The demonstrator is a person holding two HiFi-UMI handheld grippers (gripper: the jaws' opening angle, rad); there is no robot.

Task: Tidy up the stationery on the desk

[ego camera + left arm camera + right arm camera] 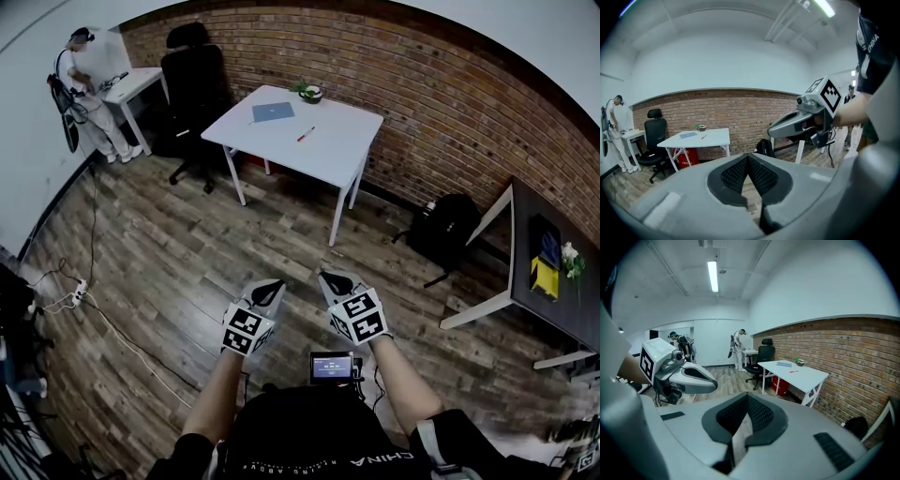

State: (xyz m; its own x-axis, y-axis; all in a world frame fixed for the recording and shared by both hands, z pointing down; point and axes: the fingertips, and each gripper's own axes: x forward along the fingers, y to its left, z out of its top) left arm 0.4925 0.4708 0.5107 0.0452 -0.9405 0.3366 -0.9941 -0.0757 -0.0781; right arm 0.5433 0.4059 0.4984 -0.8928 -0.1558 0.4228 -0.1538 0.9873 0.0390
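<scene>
Where the desk [328,141] stands, a black chair [194,89] and backpack [448,225] flank it.

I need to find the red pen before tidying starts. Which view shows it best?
The head view: it looks down on the white desk, so the red pen shows whole, near the blue notebook. Both gripper views see the desk from low and far, the pen only a small red fleck.

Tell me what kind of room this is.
Likely an office or lab workspace: a white desk with a blue notebook and red pen, a black office chair, and a brick wall behind.
</scene>
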